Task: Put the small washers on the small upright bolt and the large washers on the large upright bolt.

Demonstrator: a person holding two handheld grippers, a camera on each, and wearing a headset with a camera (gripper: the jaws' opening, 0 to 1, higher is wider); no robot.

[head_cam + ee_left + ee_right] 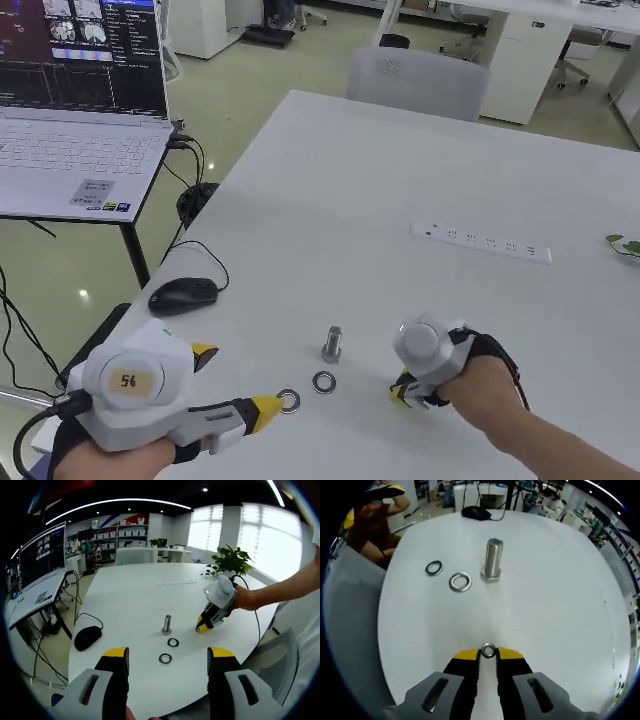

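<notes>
Small silver washer sits pinched in your right gripper, maybe resting on the white table. The upright grey metal bolt stands straight ahead of those jaws. Your left gripper has its jaws apart.

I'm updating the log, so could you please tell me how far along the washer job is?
Nothing looks placed yet: the upright bolt carries no washer. In hand: the right gripper pinches one washer. Left to do: two washers lie flat on the table beside the bolt, the open left gripper near them.
</notes>
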